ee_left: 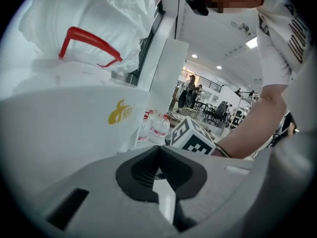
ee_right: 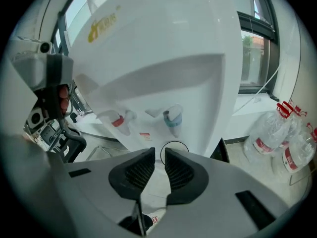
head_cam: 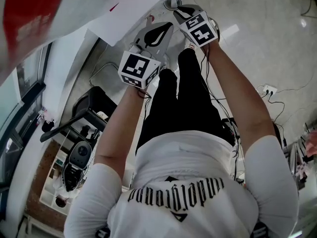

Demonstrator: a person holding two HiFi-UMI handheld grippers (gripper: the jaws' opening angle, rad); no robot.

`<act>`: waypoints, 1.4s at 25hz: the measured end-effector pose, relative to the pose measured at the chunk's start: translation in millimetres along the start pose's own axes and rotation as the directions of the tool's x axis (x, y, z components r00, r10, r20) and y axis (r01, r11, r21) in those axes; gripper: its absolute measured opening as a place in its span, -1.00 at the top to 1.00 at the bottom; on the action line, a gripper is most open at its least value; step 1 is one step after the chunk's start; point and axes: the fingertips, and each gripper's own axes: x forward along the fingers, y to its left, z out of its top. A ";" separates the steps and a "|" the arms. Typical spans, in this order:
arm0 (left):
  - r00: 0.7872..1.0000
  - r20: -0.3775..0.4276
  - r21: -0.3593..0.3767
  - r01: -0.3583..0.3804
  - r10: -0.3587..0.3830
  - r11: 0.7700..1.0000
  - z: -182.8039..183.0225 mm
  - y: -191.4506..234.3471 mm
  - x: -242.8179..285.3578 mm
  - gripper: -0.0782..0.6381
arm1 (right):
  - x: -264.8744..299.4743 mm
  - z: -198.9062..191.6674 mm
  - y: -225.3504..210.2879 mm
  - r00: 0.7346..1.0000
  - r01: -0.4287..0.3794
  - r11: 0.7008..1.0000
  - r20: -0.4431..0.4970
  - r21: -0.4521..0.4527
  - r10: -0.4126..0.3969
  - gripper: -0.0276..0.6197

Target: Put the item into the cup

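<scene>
Facing a white dispenser (ee_right: 163, 58), the person holds both grippers close together in front of it. The right gripper (ee_right: 159, 155) has its jaws a narrow slot apart, with nothing pressed between the pads. A thin dark edge shows low in that slot at 6 o'clock, too small to name. The cup (ee_right: 174, 148) shows as a dark round rim just past the jaw tips at 12 o'clock. It stands on the dispenser's ledge below the blue tap (ee_right: 173, 117), and the red tap (ee_right: 118, 121) is at the blue tap's 9 o'clock. Bottles (ee_right: 282, 143) stand on the floor at 3 o'clock in the right gripper view. The left gripper (ee_left: 158, 150) has its jaws together at the tips, with nothing seen between them. In its view the right gripper's marker cube (ee_left: 193, 138) sits just beyond at 1 o'clock. No view lets me make out the item.
</scene>
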 end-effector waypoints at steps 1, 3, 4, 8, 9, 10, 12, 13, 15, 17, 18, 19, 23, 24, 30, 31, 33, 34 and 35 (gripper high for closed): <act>1.000 0.002 0.003 0.001 -0.001 1.000 1.6 -1.6 -3.3 0.74 | -6.9 1.2 3.1 1.000 0.007 1.000 0.009 0.002 -0.007 0.72; 1.000 0.007 0.011 0.006 -0.006 1.000 5.5 -5.0 -10.1 0.74 | -21.5 5.8 9.2 0.999 0.024 1.000 0.032 0.005 -0.024 0.78; 1.000 0.010 0.015 0.009 -0.010 1.000 8.1 -7.4 -14.1 0.74 | -29.6 8.9 12.8 0.998 0.032 0.999 0.045 0.007 -0.033 0.81; 1.000 0.022 0.031 0.021 -0.021 0.999 21.3 -22.0 -37.3 0.74 | -67.7 25.0 36.2 0.994 0.049 0.999 0.096 0.020 -0.051 0.85; 0.999 0.029 0.037 0.023 -0.024 0.999 25.4 -25.1 -44.0 0.74 | -77.4 30.8 43.1 0.993 0.052 0.998 0.109 0.019 -0.054 0.85; 0.999 0.036 0.043 0.025 -0.027 0.999 29.9 -27.7 -50.8 0.74 | -87.0 37.6 49.6 0.991 0.055 0.998 0.123 0.016 -0.057 0.85; 0.998 0.051 0.053 0.028 -0.031 0.998 39.3 -31.8 -64.8 0.74 | -106.7 52.7 61.8 0.986 0.065 0.998 0.154 0.008 -0.066 0.85; 0.998 0.058 0.054 0.028 -0.031 0.998 43.8 -33.5 -72.9 0.74 | -116.8 60.2 68.3 0.983 0.071 0.997 0.169 0.005 -0.071 0.85; 0.997 0.070 0.052 0.027 -0.030 0.998 51.7 -35.8 -91.4 0.74 | -136.4 73.2 82.8 0.978 0.081 0.997 0.193 -0.003 -0.079 0.85; 0.996 0.084 0.054 0.024 -0.029 0.998 59.6 -36.0 -111.7 0.74 | -154.7 87.3 99.0 0.973 0.086 0.996 0.217 -0.013 -0.081 0.85; 0.996 0.090 0.059 0.023 -0.029 0.998 63.9 -36.2 -122.2 0.74 | -164.1 94.9 107.7 0.970 0.086 0.996 0.229 -0.018 -0.080 0.85; 0.995 0.095 0.069 0.022 -0.029 0.997 68.7 -37.3 -132.6 0.74 | -174.2 102.6 116.5 0.967 0.086 0.996 0.242 -0.024 -0.078 0.85; 0.992 0.120 0.128 0.021 -0.036 0.992 92.0 -50.0 -181.0 0.74 | -219.6 130.3 155.5 0.953 0.096 0.994 0.294 -0.050 -0.077 0.85; 0.990 0.133 0.132 0.021 -0.039 0.991 98.3 -52.2 -193.9 0.74 | -230.3 136.5 165.9 0.949 0.101 0.993 0.306 -0.058 -0.079 0.85; 0.977 0.202 0.166 0.041 -0.074 0.985 134.8 -73.6 -260.3 0.74 | -296.1 167.6 222.8 0.917 0.127 0.989 0.390 -0.074 -0.088 0.85; 0.974 0.210 0.176 0.046 -0.083 0.983 141.5 -79.3 -269.7 0.74 | -308.3 172.5 229.5 0.911 0.133 0.988 0.402 -0.079 -0.090 0.85; 0.970 0.224 0.195 0.046 -0.090 0.980 154.9 -90.3 -288.6 0.74 | -333.5 182.4 240.1 0.900 0.147 0.985 0.424 -0.086 -0.097 0.85; 0.968 0.233 0.202 0.042 -0.090 0.979 161.6 -95.1 -299.6 0.74 | -346.1 187.0 245.3 0.894 0.154 0.984 0.436 -0.085 -0.102 0.85; 0.965 0.245 0.204 0.040 -0.090 0.978 168.3 -99.6 -311.9 0.74 | -358.7 191.0 250.8 0.887 0.162 0.983 0.449 -0.082 -0.109 0.85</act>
